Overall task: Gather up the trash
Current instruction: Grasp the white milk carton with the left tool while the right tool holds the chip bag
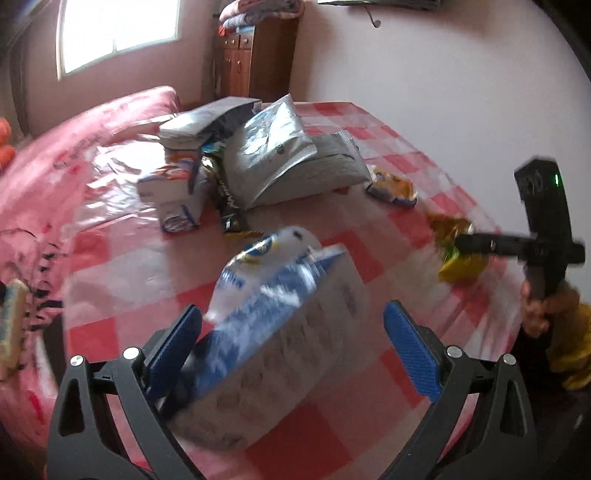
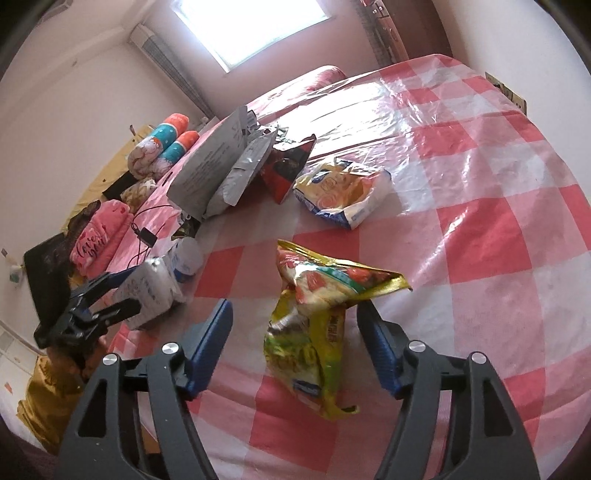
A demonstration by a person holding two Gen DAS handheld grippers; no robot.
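A crumpled yellow-green snack bag (image 2: 314, 328) lies on the checked cloth, a blue-white packet (image 1: 273, 321) nearby.

We count two grippers: left gripper (image 1: 291, 328) and right gripper (image 2: 295, 332). One checked tablecloth (image 2: 480, 184). Loose wrappers near the grippers: one blue-and-white packet (image 1: 280, 295), one yellow-green snack bag (image 2: 314, 332), one pale yellow biscuit wrapper (image 2: 343, 192). In the pile behind, we make out two silver pouches (image 1: 266, 147), one red-black bag (image 2: 284, 170), one white-blue carton (image 1: 173, 195); more is hidden there. One window (image 2: 251, 26). Two rolled blankets (image 2: 166, 144).
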